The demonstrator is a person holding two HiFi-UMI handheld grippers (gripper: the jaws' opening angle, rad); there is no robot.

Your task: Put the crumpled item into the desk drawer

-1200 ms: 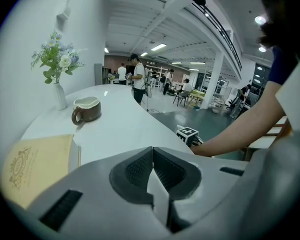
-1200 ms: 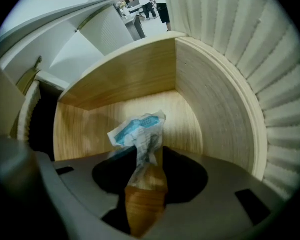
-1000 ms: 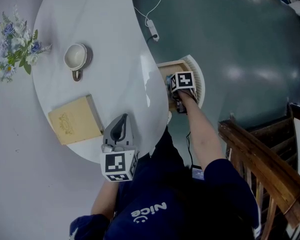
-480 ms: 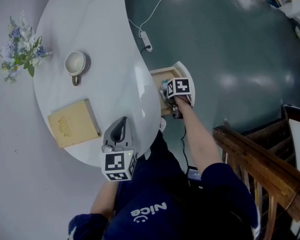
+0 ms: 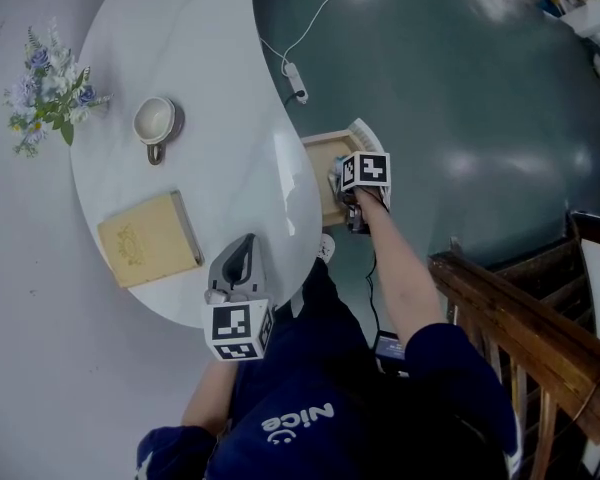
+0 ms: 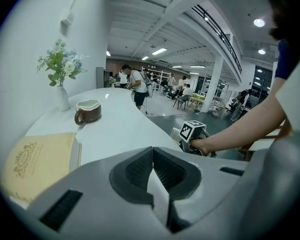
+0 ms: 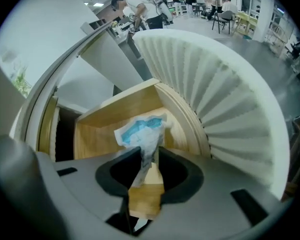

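Crumpled item at the open drawer, right jaws closing around it

The dark green floor (image 5: pixel 480 78) lies open to the right of the white curved desk (image 5: pixel 230 58), bounded lower right by a wooden railing (image 5: pixel 520 318). The drawer (image 7: pixel 95 134) stands pulled out from the desk's right edge, wood inside, with its white fluted front (image 7: pixel 230 94) curving round the far side. On the desk, well apart from the drawer, lie a tan book (image 5: pixel 150 238), a vase of flowers (image 5: pixel 45 83) and a brown cup (image 5: pixel 155 120). A white cable (image 5: pixel 295 78) trails on the floor beside the desk edge. The left gripper (image 6: pixel 153 148) rests near the desk's near edge just beside the book, jaws together and empty. The right gripper (image 7: pixel 147 150) hangs over the drawer, jaws closing. The white-and-blue crumpled item (image 7: pixel 140 131) is between their tips, above the drawer's wooden bottom.
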